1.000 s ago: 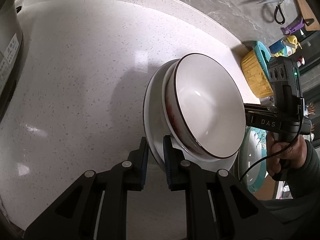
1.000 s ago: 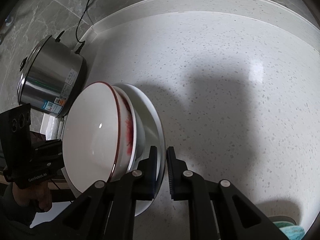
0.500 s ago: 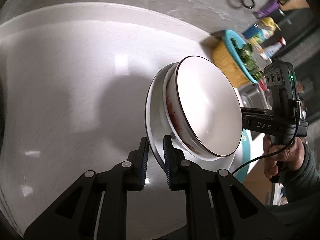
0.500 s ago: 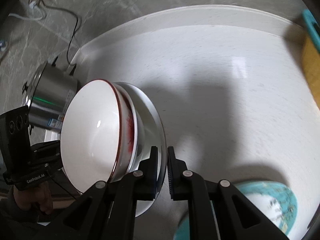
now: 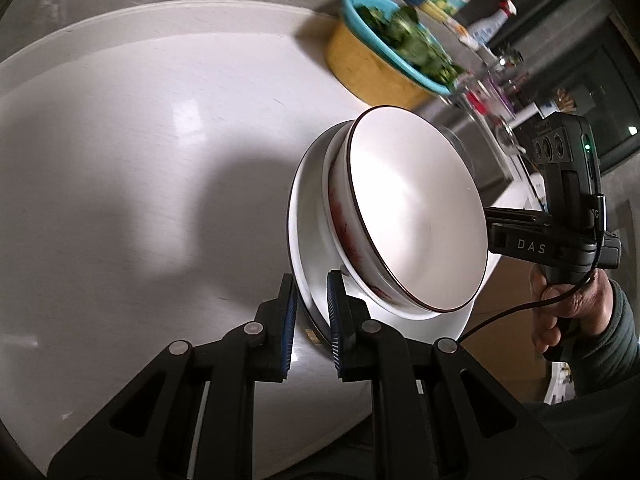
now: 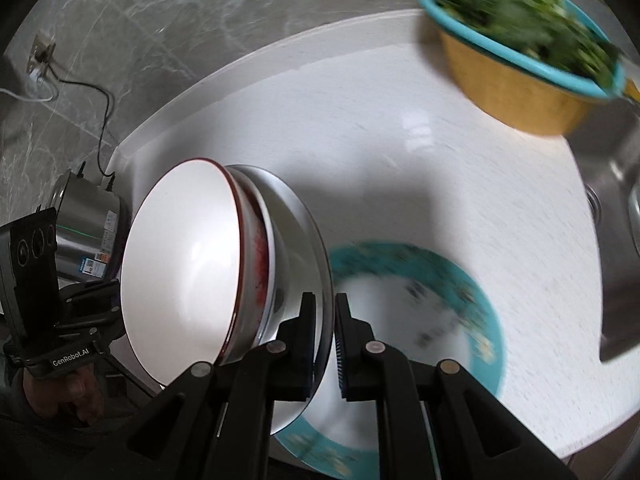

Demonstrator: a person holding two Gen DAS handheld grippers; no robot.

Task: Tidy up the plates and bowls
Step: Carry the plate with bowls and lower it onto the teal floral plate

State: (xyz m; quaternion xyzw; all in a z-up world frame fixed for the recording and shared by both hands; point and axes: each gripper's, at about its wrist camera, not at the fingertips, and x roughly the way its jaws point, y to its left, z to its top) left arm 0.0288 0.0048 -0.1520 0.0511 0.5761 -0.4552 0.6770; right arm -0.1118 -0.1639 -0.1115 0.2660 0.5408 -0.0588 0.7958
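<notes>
Both tongs, left tongs (image 5: 311, 312) and right tongs (image 6: 325, 334), pinch opposite rims of the white plate (image 5: 308, 216) so the bowl (image 5: 416, 216) rides steady above the counter (image 5: 160, 160), over the teal plate (image 6: 452, 312).

Stack carried along the counter toward the sink end

The white plate (image 5: 310, 216) with its bowls (image 5: 416, 208), raised off the counter (image 5: 140, 160), has travelled away from the steel cooker (image 6: 86, 232); a teal-rimmed plate (image 6: 480, 304) now lies under it, and the yellow bowl of greens (image 6: 516, 92) and sink (image 6: 616, 184) have come close.
</notes>
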